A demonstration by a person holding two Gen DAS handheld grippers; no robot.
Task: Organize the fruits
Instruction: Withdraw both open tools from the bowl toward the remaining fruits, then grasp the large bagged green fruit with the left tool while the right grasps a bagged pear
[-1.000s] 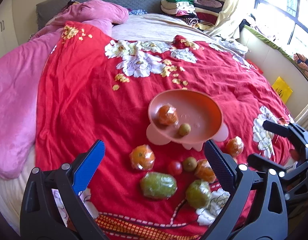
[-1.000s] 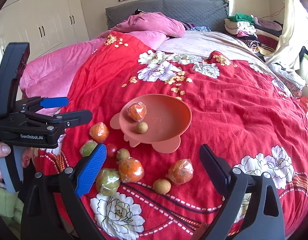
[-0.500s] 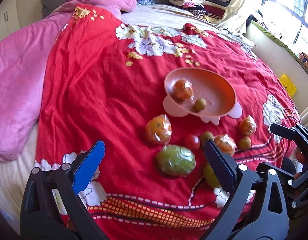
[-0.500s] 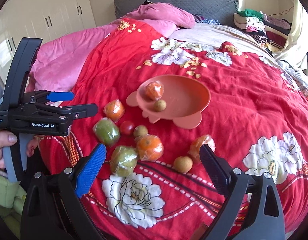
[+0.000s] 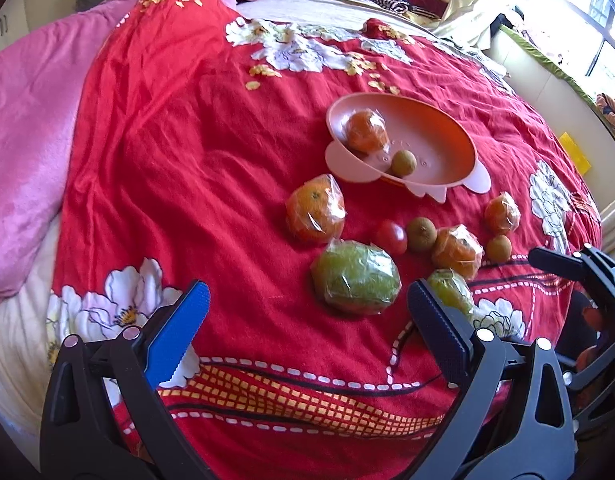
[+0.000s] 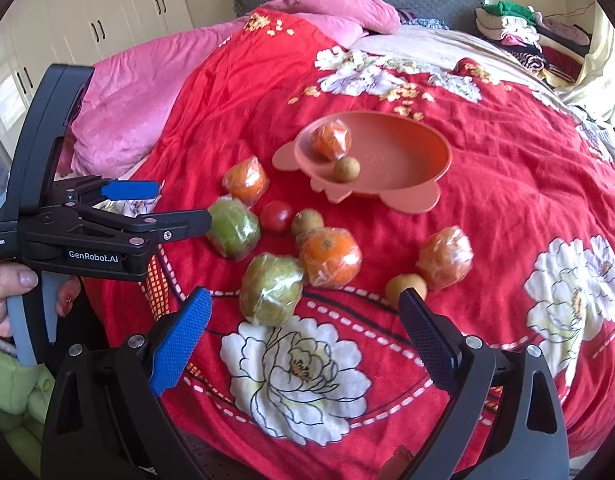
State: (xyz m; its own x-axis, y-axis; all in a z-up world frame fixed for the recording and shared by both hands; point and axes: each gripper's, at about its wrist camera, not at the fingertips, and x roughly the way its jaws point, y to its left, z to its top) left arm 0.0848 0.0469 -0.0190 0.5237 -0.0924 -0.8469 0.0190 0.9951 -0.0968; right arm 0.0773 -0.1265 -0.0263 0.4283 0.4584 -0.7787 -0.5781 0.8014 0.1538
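Note:
A pink plate (image 5: 447,136) (image 6: 411,148) lies on the red floral bedspread and holds a wrapped orange (image 5: 365,132) and a small brown fruit (image 5: 403,163). In front of it lie several loose fruits: wrapped oranges (image 5: 316,209) (image 6: 330,257), two wrapped green fruits (image 5: 355,277) (image 6: 272,289), a red tomato (image 5: 390,237) and small brown fruits (image 5: 422,233). My left gripper (image 5: 307,320) is open and empty, just before the near green fruit. My right gripper (image 6: 305,322) is open and empty, low over the other green fruit.
The red bedspread (image 5: 187,160) covers the bed, with a pink blanket (image 5: 23,120) on the left. Folded clothes (image 6: 523,28) are piled at the headboard. The bed edge is close below both grippers. White cupboards (image 6: 87,20) stand to the left.
Both grippers have moved down and closer to the loose fruits, which now look larger and nearer. Both jaws stay open. No fruit has moved.

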